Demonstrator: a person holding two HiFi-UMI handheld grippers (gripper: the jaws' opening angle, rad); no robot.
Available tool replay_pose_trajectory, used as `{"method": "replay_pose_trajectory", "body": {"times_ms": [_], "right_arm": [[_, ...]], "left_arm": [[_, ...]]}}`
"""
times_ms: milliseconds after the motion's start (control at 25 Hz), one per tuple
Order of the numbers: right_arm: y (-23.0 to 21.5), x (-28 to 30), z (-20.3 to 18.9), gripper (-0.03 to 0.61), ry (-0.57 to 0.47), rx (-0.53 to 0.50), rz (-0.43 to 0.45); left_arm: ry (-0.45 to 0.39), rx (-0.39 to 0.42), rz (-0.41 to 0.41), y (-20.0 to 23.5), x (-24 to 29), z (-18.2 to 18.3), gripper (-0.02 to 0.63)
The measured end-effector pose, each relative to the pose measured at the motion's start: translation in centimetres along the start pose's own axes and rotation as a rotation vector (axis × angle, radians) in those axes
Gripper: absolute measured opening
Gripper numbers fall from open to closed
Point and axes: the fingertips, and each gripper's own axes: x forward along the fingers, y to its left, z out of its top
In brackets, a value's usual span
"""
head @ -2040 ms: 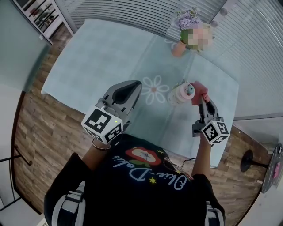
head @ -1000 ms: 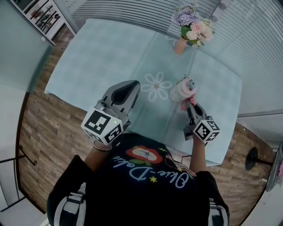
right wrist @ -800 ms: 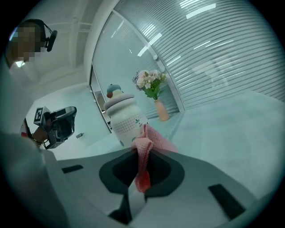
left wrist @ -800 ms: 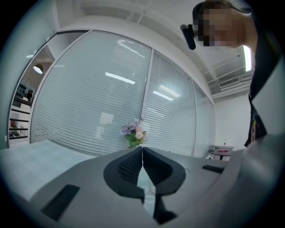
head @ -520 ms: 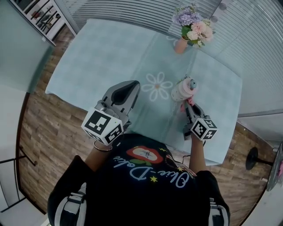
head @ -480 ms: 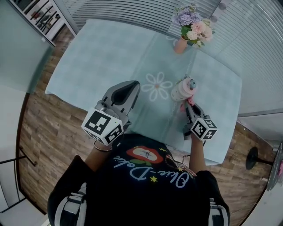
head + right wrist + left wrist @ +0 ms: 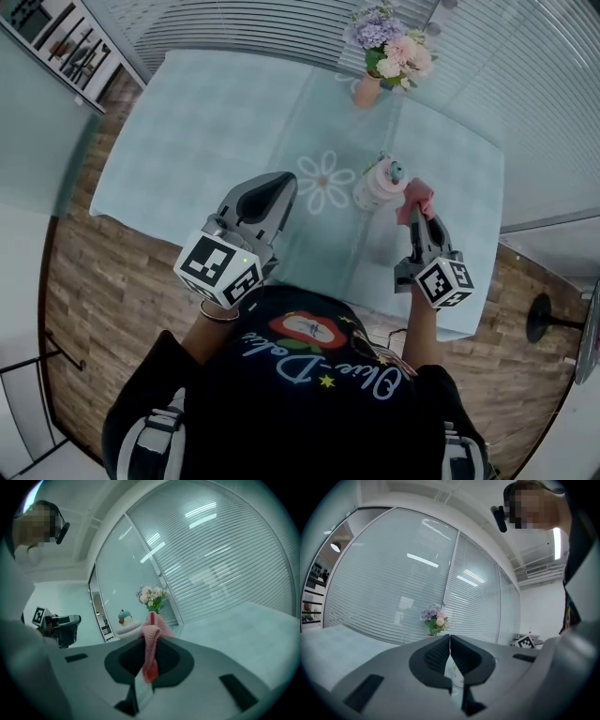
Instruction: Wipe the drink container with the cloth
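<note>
The table [image 7: 206, 122] wears a pale blue-green cover with a faint check and a white daisy print [image 7: 323, 181] near its middle. Wood-plank floor [image 7: 75, 281] shows around it from 7 to 9 o'clock, and again at 4 o'clock. Slatted blinds [image 7: 262, 23] behind glass run along the far edge at 12 o'clock and down the 3 o'clock side, and a shelf unit [image 7: 47, 37] stands in the corner at 10 o'clock. A pink vase of flowers [image 7: 367, 86] stands near the table's far edge at 12 o'clock. The drink container [image 7: 378, 183], white with a teal knob on top, stands upright on the table at 1 o'clock from the daisy's side. The right gripper [image 7: 418, 214] has its fingers clamped on the pink cloth [image 7: 415, 197], which bunches just beside the container at its 3 o'clock. In the right gripper view the cloth [image 7: 151, 644] hangs down between the fingers. The left gripper [image 7: 284, 180] hovers over the table at 9 o'clock of the container, well apart from it, with its fingers [image 7: 440, 651] pressed together on nothing.
</note>
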Motion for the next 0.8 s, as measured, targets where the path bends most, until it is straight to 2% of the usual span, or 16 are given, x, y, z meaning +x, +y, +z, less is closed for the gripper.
{"method": "replay_pose_trajectory", "body": {"times_ms": [120,240,440,560,800], "right_arm": [[1.5,-0.4,1.9,0.026,-0.056,-0.039,0.031],[3.5,-0.5,2.7,0.026,-0.078,-0.091,0.100],[6.9,0.3,1.7,0.026,-0.027,-0.185,0.210],[7.6,0.9,0.6,0.026,-0.001,-0.179,0.226],[7.3,1.7,-1.6,0.026,0.079,-0.188,0.195]], "left_arm": [[0.003,-0.001,-0.019,-0.4,0.6,-0.1,0.005],[0.004,-0.002,-0.027,-0.6,1.0,-0.2,0.005],[0.004,-0.001,-0.017,-0.4,0.9,-0.3,0.005],[0.004,-0.002,-0.008,-0.1,0.7,-0.3,0.005],[0.005,-0.003,0.018,0.6,0.3,-0.3,0.005]]}}
